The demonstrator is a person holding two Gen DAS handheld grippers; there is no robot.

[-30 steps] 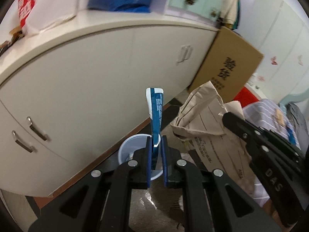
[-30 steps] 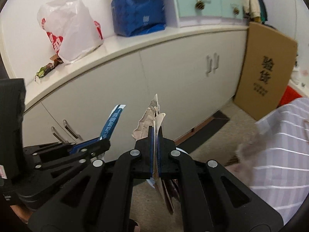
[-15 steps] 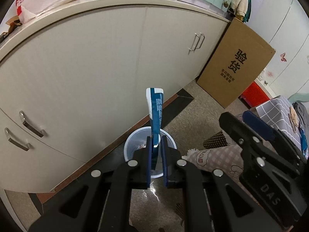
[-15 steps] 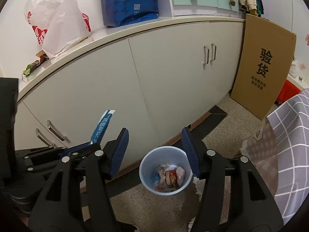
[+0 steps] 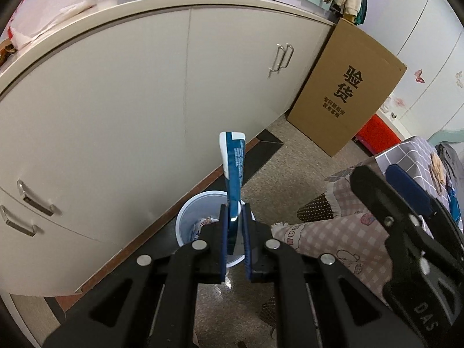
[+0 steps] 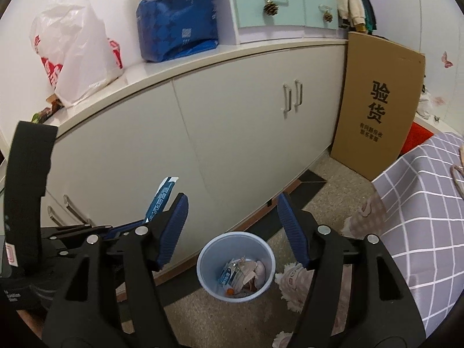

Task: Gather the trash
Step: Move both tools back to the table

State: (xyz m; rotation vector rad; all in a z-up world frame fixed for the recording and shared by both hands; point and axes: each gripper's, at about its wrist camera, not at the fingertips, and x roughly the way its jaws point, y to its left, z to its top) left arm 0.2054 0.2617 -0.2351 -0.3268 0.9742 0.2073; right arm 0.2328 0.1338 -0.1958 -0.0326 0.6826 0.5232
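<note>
Two grippers: both in view above the bin, left one loaded, right one empty.
Landmark: bin (image 6: 236,266), a pale round tub on the speckled floor (image 6: 333,185), just in front of the cabinet (image 6: 232,133) base.
Left gripper (image 5: 235,220): jaws clenched on a wrapper, pinched near its lower end.
Wrapper (image 5: 233,168): blue and white, flat, standing upright out of the jaws, directly over the bin's near rim in the left wrist view; seen again in the right wrist view (image 6: 161,200), up and left of the bin.
Right gripper (image 6: 232,226): jaws released and spread wide, nothing between the blue pads (image 6: 174,229); the bin sits in the gap between them.
Bin contents: crumpled wrappers and paper scraps, including a blue-and-white packet, lying at the bottom.
Cloth: checked cover (image 6: 429,203) right of the bin, with a pink patterned cloth (image 5: 330,237) hanging down beside the bin's right side.
Box: flat cardboard box (image 6: 377,116) leaning on the cabinet, well right of the bin.
Countertop above the bin: white plastic bag (image 6: 75,55) and blue pack (image 6: 177,26).
</note>
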